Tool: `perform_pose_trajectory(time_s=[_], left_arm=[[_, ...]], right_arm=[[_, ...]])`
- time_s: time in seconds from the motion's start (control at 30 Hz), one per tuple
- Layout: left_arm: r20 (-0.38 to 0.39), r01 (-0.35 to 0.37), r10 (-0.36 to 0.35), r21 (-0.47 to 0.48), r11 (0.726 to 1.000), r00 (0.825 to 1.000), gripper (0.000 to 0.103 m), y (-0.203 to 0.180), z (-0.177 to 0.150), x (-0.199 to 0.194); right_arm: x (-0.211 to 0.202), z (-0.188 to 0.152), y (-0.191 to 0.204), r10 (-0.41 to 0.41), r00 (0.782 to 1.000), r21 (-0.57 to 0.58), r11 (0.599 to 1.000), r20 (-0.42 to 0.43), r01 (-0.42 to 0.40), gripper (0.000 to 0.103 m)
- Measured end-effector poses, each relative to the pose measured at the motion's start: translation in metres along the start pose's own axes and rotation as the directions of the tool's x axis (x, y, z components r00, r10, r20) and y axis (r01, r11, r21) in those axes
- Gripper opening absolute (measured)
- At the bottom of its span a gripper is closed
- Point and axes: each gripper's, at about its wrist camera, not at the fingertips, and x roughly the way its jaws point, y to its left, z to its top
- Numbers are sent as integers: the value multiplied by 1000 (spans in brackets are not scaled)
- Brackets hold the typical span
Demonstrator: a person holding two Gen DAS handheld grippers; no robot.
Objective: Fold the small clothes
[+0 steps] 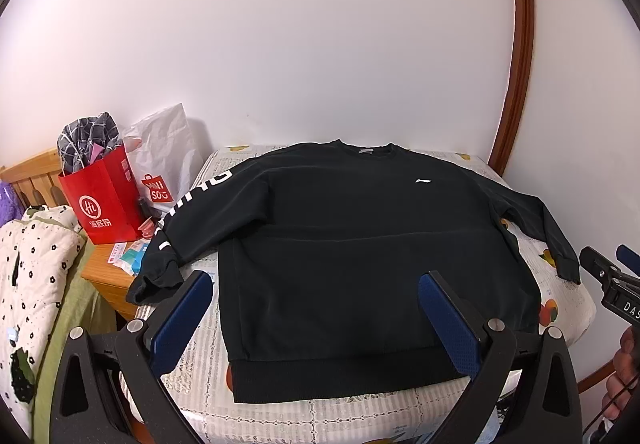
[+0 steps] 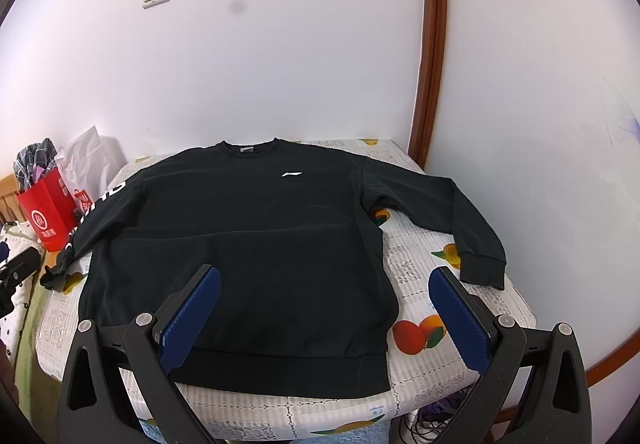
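A black sweatshirt (image 1: 360,244) lies flat, face up, on a small table with a fruit-print cloth (image 1: 568,300), collar to the wall, both sleeves spread out. It also shows in the right wrist view (image 2: 248,244). My left gripper (image 1: 316,284) is open and empty, above the hem's left part. My right gripper (image 2: 324,280) is open and empty, above the hem's right corner; it shows at the right edge of the left wrist view (image 1: 608,264). The left sleeve cuff (image 1: 156,280) hangs over the table's left edge. The right cuff (image 2: 482,272) lies on the cloth.
A red paper bag (image 1: 106,200) and a white bag (image 1: 168,156) stand on a wooden nightstand (image 1: 104,272) to the left. A spotted quilt (image 1: 32,268) lies at far left. A wall stands behind the table, with a brown door frame (image 2: 430,84) to the right.
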Motion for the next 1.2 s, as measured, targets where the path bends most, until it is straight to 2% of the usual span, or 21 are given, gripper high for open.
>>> perform_pose_trajectory(time_s=[1.2], left_arm=[[7, 8, -8, 1, 1000, 1000, 103, 3, -2, -7]], right_arm=[[2, -2, -3, -1, 1000, 9, 1000, -4, 1, 102]])
